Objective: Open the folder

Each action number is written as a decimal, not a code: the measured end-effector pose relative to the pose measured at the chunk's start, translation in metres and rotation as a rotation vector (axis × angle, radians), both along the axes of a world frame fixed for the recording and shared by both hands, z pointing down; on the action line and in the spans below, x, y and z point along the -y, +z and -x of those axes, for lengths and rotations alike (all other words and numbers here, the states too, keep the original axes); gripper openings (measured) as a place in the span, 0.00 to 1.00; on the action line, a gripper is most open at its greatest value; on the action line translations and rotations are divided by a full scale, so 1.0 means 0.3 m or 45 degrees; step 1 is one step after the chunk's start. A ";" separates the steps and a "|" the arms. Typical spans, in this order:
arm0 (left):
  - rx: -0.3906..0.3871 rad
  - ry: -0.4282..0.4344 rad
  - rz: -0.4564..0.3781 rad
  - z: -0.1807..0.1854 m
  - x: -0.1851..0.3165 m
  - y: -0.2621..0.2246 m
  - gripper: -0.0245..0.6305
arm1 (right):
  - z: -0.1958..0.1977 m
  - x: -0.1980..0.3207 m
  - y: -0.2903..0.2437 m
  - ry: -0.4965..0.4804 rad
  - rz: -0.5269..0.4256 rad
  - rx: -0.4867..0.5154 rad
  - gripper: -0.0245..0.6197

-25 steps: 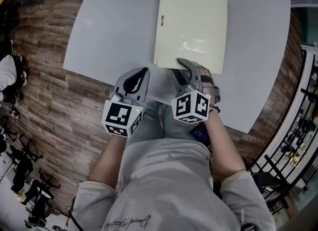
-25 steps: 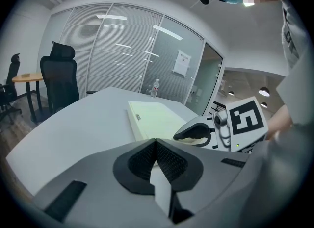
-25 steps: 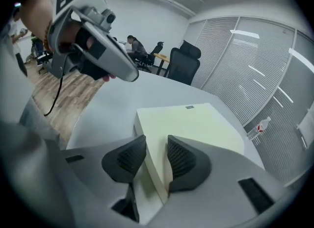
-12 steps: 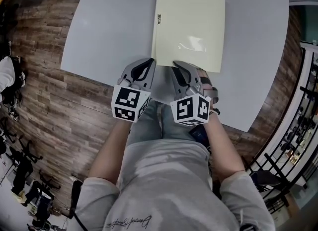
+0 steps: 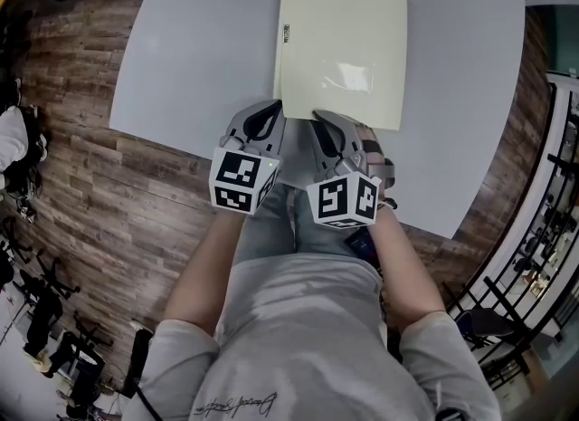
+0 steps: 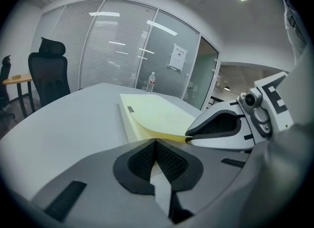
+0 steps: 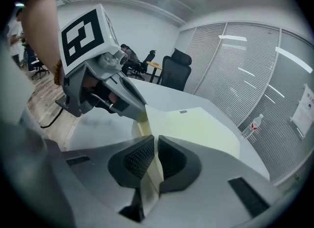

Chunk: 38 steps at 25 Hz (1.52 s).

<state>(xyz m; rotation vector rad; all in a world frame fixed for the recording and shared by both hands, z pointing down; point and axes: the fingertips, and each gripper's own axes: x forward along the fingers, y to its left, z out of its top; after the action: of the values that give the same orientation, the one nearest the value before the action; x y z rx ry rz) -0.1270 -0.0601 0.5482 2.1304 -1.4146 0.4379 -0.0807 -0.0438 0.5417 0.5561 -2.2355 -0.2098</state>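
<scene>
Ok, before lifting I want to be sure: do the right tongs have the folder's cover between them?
Yes, the right tongs have just been closing and pinch the pale yellow folder cover.

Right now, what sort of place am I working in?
Most likely an office meeting room: a large grey table, a glass wall with blinds behind it, and a black office chair at the table's side.
</scene>
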 end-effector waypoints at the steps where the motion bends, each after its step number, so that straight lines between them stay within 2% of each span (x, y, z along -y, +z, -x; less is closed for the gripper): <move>1: -0.007 -0.005 0.006 0.002 0.001 0.003 0.05 | 0.001 0.001 -0.002 0.004 -0.003 0.006 0.10; 9: 0.026 -0.015 -0.001 -0.003 0.005 -0.001 0.05 | -0.013 0.021 -0.069 0.057 -0.021 0.063 0.08; 14: 0.068 -0.033 0.017 -0.005 0.003 0.004 0.05 | -0.025 0.036 -0.106 0.100 0.017 0.118 0.08; 22: 0.065 -0.039 0.038 -0.003 0.012 0.009 0.05 | -0.050 0.064 -0.192 0.148 0.004 0.213 0.08; 29: 0.092 -0.026 0.028 0.003 0.010 0.015 0.05 | -0.099 0.076 -0.267 0.228 -0.033 0.288 0.08; 38: 0.108 -0.010 0.038 0.025 0.012 0.025 0.05 | -0.230 0.107 -0.387 0.365 -0.091 0.376 0.08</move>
<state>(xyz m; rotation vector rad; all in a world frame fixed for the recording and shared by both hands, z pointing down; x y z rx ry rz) -0.1346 -0.0637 0.5558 2.1044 -1.4529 0.5487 -0.0118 -0.0759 0.4255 0.9923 -2.4014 -0.0621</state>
